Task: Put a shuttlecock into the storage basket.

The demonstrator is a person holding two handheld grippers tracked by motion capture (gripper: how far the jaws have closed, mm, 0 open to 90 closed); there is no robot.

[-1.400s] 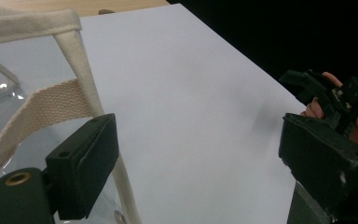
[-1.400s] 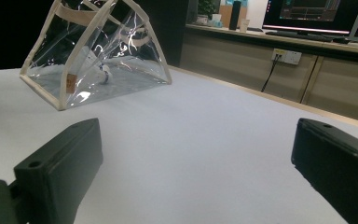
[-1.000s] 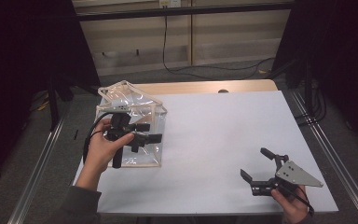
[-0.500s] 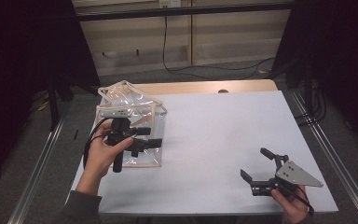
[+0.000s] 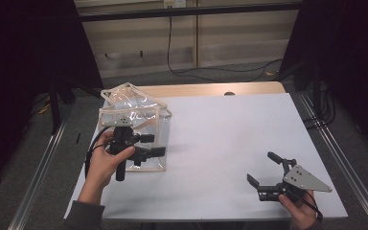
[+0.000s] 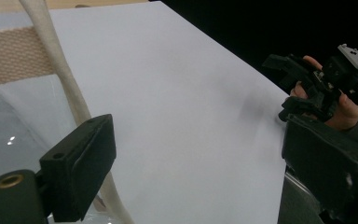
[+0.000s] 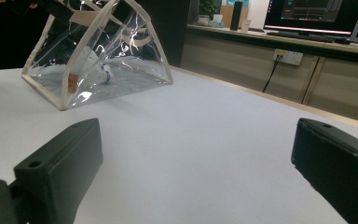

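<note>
A person at a white tabletop (image 5: 230, 143) works with two hand-held grippers beside a clear plastic bag (image 5: 139, 115) trimmed in cream webbing. The bag lies toward the left rear of the tabletop, its straps (image 5: 124, 88) lifted above it.

The left gripper (image 5: 151, 145), gripped in the person's left hand (image 5: 106, 160), sits over the bag's near right corner. Its fingers (image 6: 81, 163) are spread wide with nothing between them. In the left gripper view one finger stands just beside a cream strap of the bag (image 6: 65, 79), the clear wall of the bag behind it; whether that finger touches the strap cannot be told. The other finger (image 6: 328, 163) hangs over bare tabletop (image 6: 177, 93).

The right gripper (image 5: 264, 168) is held in the right hand (image 5: 299, 211) at the near right corner of the tabletop, well apart from the bag, with its grey three-cornered plate (image 5: 306, 178) on top. Its fingers (image 7: 60, 163) are likewise spread wide and hold nothing, hovering just above the white surface. Seen from the right gripper view, the bag (image 7: 98, 56) lies across the tabletop (image 7: 205, 140) ahead, a small tan tab (image 7: 72, 82) on its near seam, and something small and white shows through its clear wall.
</note>
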